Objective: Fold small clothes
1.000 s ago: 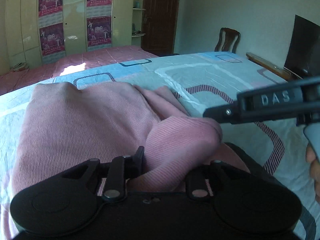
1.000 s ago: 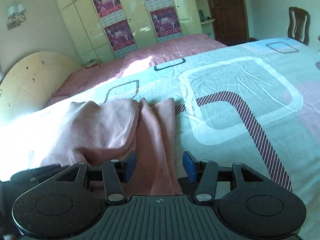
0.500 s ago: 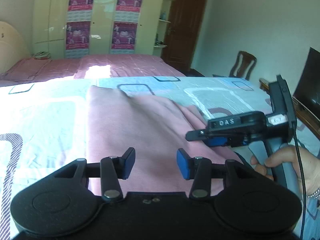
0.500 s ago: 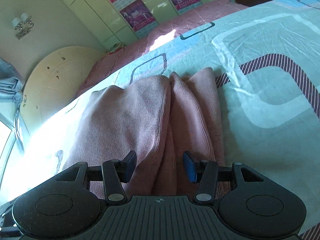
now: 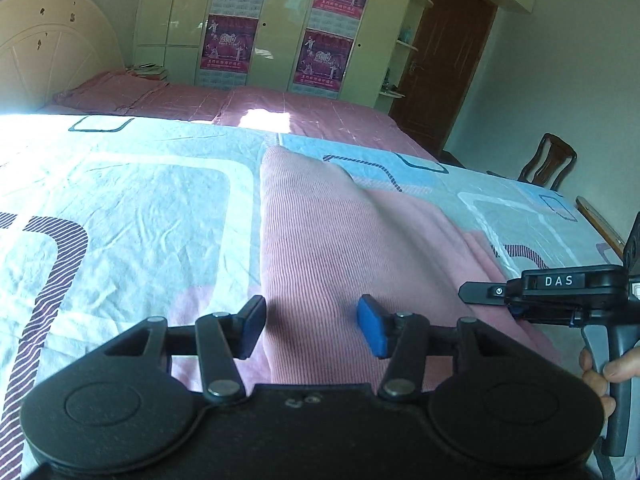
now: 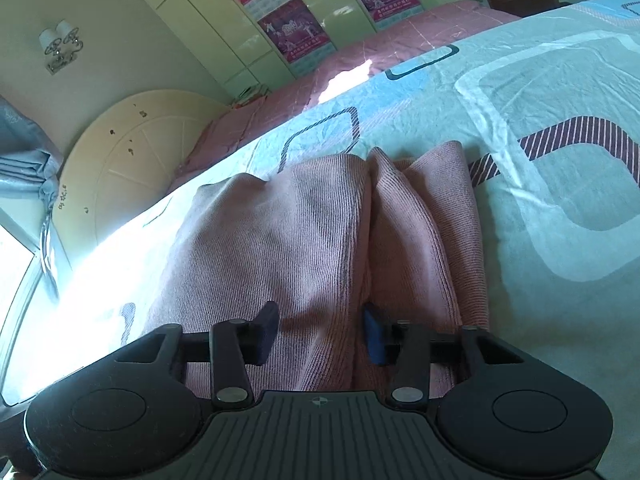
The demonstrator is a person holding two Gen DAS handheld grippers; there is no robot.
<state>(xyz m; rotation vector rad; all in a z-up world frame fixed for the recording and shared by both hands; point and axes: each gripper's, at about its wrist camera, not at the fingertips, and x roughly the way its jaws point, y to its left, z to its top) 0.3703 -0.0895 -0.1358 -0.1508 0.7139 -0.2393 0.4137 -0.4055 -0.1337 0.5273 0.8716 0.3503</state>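
Now both grippers, left gripper (image 5: 310, 330) and right gripper (image 6: 320, 332), hover level with jaws released, the pink ribbed garment (image 5: 340, 248) lying between and ahead of each pair.

The left gripper (image 5: 311, 331) is now gaping, emptied of the pink garment (image 5: 340, 248) — its fold lying flat between both grippers' fingers.

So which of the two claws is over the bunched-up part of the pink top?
The right claw: ridges of pink top pile up ahead of it. The left claw hangs at the top's smooth, flat edge.
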